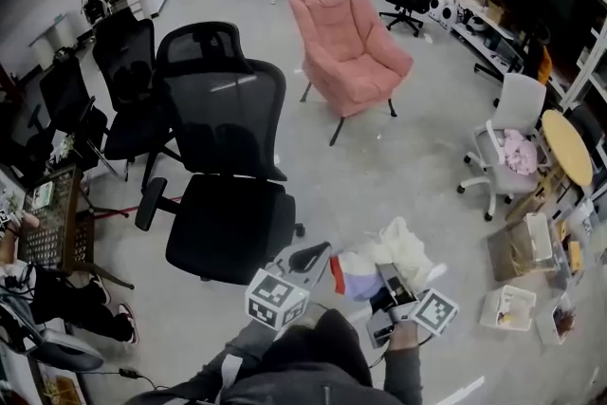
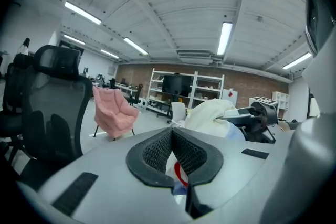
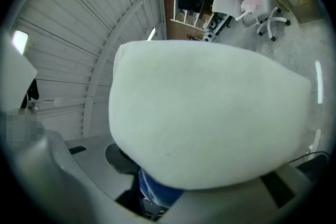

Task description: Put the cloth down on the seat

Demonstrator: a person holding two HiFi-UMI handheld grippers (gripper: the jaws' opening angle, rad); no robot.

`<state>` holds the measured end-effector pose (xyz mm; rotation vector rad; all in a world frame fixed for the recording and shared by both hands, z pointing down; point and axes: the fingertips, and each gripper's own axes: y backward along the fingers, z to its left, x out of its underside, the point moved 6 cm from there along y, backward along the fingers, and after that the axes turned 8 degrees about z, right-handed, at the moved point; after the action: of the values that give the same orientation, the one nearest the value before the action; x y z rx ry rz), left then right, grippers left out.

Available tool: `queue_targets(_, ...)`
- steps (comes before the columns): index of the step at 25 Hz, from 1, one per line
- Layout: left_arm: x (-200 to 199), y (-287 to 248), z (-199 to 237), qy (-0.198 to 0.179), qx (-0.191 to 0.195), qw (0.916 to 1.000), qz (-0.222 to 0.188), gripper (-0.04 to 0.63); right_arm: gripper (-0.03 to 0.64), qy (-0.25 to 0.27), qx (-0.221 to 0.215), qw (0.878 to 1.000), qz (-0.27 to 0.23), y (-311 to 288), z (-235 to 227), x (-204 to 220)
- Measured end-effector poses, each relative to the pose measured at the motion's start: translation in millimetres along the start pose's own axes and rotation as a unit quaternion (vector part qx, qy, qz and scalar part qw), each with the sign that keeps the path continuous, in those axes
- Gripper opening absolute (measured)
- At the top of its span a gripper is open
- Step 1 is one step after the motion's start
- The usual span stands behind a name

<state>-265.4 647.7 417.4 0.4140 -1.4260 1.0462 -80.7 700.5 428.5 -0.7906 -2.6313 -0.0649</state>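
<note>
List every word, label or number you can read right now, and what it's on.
No readable text in any view.
Marker cube on the left claw, same on the right claw: black-and-white squares, no letters.
Cloth held by both: a red mark, not legible as lettering.
Boxes on the floor: anything printed is too small to read.

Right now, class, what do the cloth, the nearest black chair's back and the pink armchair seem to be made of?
The cloth: soft matt fabric, cream with blue and red parts; it bunches and folds. The black chair: back looks like mesh, faintly see-through. The pink armchair: padded matt upholstery, puffy and creased; thin dark legs, possibly metal.
</note>
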Motion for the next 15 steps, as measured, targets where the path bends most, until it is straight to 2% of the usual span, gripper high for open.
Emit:
queue_targets(8, -5.6, -36.1, 22.2, 0.013, -0.008, 0.9999, 0.006, 0.005, 0.176, -0.007, 0.001, 1.0, 0.012, -30.2, -19.4, -36.6)
queue_targets(15, -38.8, -92.5, 58.3, 0.027, -0.031, 0.9992, -0.003, 0.005, 0.176, -0.009, -0.011, 0.999, 0.031, -71.9, -39.3, -97.1)
